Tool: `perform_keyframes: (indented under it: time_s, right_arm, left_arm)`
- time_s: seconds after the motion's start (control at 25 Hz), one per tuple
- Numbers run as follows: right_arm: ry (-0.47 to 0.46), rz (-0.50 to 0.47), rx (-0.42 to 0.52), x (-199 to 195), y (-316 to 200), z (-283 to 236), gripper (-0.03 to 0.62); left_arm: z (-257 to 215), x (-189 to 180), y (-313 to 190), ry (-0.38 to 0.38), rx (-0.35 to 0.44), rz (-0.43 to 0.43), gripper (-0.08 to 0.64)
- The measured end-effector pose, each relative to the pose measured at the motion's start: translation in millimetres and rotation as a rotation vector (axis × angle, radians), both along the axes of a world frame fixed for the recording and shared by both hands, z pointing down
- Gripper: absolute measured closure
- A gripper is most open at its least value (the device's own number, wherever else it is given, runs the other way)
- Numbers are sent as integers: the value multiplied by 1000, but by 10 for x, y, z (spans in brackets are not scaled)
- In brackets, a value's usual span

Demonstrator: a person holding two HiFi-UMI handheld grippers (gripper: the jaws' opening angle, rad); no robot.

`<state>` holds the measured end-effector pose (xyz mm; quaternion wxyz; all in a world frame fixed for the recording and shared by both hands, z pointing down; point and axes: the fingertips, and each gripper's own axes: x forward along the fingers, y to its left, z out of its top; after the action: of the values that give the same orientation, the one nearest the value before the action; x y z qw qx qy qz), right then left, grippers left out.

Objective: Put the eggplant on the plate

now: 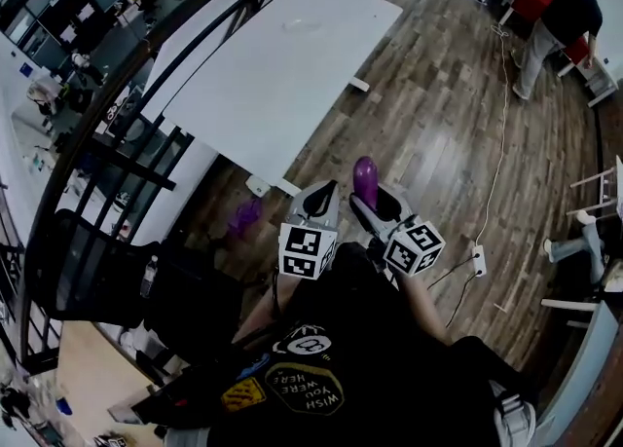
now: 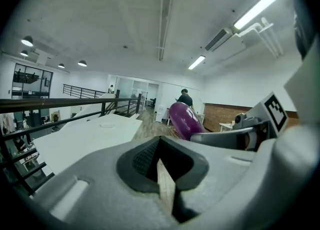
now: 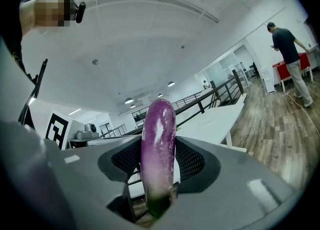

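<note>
One white table (image 1: 282, 55) on wood floor (image 1: 438, 94), plate (image 1: 297, 24) atop.

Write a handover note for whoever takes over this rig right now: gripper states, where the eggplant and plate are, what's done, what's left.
Right gripper: shut on the eggplant, held upright in the air, close to the person's body.
Left gripper: jaws together, empty, beside the right one.
Plate: on the white table, far end, nothing on it.
Done: eggplant picked up.
Left: carry it over to the table, set it on the plate, release.
</note>
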<state>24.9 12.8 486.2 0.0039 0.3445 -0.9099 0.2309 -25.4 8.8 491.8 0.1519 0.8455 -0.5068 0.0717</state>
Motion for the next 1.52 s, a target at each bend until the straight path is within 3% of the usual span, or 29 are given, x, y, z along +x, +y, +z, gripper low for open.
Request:
perform_keyframes:
  time_s: [0.2, 0.36, 0.76, 0.92, 1.16, 1.36, 1.52]
  right_arm:
    - [10, 8, -43, -51, -242, 126, 377]
    - [7, 7, -23, 9, -631, 81, 378]
    - [-20, -15, 48, 342, -1711, -142, 378]
    - [-33, -25, 46, 481, -2030, -140, 379]
    - [-42, -45, 4, 713, -2309, 8, 378]
    - [-49, -43, -44, 832, -2494, 181, 379]
    - [-40, -55, -54, 755, -2723, 238, 379]
  left_arm:
    - [117, 101, -256, -5, -35, 45, 555]
    - [116, 194, -647, -8, -26, 62, 555]
    - [-128, 534, -1801, -47, 51, 38, 555]
    - [-138, 633, -2134, -47, 42, 16, 555]
    - [1, 827, -2425, -42, -3, -11, 555]
    - [128, 1052, -2524, -145, 3, 50, 555]
    - [196, 963, -2752, -125, -16, 45, 555]
